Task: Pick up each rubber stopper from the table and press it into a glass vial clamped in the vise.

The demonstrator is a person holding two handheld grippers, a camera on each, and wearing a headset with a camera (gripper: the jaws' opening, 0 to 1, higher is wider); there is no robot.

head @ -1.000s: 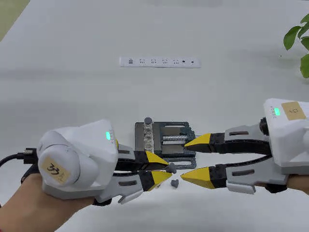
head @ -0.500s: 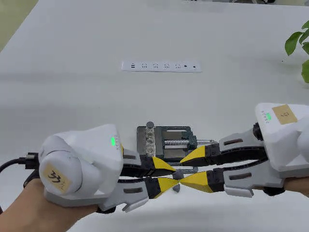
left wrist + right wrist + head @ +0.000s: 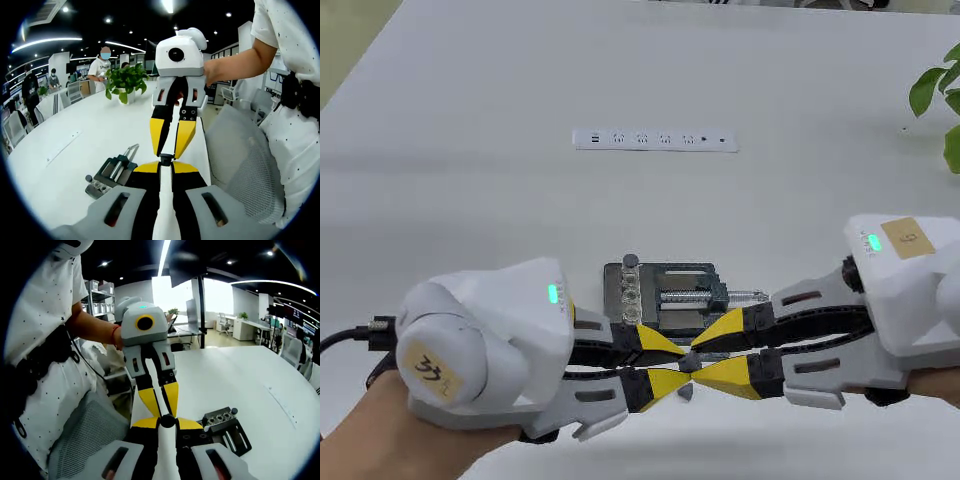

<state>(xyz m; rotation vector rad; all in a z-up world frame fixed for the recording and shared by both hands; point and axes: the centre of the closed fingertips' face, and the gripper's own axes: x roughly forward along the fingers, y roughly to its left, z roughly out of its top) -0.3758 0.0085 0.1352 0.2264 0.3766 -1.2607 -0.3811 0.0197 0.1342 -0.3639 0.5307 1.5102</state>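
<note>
Stopper (image 3: 688, 362) between left gripper (image 3: 682, 365) and right gripper (image 3: 694, 361), axis indiscernible

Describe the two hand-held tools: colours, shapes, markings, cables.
Both the left tool and right tool have white rounded housings with a green light, grey-and-black slotted jaws and yellow pointed tips. The left bears a tan sticker reading 33 and a black cable; the right's tan sticker is unreadable. The person wears a white dotted short-sleeved shirt.

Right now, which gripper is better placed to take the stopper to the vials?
Right, probably: both pinch the stopper, but the right gripper points toward the vials, while the left gripper points away.
</note>
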